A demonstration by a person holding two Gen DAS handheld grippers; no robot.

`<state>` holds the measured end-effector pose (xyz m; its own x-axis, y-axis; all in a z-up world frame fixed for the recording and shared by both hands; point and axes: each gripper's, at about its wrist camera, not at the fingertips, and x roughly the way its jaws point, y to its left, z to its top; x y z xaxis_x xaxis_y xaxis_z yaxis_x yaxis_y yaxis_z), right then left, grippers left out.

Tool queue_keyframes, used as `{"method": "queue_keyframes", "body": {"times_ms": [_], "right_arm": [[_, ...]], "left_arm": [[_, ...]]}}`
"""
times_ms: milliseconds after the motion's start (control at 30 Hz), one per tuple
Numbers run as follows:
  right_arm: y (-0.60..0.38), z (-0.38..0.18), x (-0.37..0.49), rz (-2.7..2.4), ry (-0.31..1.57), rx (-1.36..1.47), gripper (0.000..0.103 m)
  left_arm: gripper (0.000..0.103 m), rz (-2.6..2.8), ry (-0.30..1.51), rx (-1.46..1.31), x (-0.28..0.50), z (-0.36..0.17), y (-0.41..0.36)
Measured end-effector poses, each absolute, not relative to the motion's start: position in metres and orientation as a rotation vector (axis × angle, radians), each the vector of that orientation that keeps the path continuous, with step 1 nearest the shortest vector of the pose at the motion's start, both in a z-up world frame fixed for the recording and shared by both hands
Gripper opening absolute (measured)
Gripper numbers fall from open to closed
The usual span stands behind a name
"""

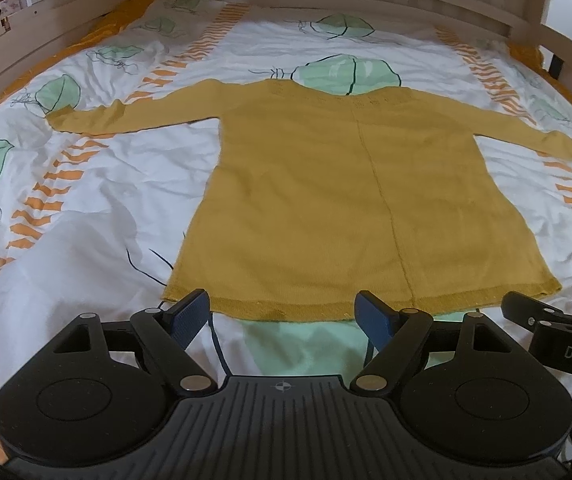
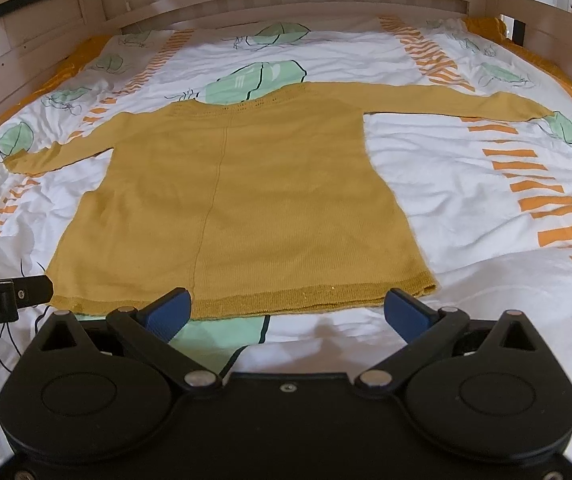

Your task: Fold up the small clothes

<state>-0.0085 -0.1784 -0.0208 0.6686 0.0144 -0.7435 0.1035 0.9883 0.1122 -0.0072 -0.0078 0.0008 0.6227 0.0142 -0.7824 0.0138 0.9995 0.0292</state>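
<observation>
On the bed (image 1: pixel 98 200), a mustard sweater (image 1: pixel 325 200) lies flat, sleeves out toward 9 and 3 o'clock (ready for folding). Left gripper (image 1: pixel 284 312) and right gripper (image 2: pixel 286 310) hover at its hem, 6 o'clock, fingers spread, empty.

"das" on right claw (image 1: pixel 557 320), "bot.ai" on left claw (image 2: pixel 6 292)

The left tool (image 1: pixel 284 314) has its two blue fingers (image 1: pixel 192 310) wide apart and holds nothing. The right tool (image 2: pixel 287 312) is spread wide too, with nothing between its fingers (image 2: pixel 403 312). Both tools sit side by side and point forward.
</observation>
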Motion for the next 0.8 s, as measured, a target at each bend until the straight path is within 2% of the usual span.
{"method": "queue_keyframes", "body": {"times_ms": [800], "right_arm": [[-0.1748,-0.0254,-0.0055,-0.035,0.861,0.146,0.102]], "left_arm": [[0.079,-0.009,0.929,0.017,-0.0039,-0.0047,-0.0079]]}}
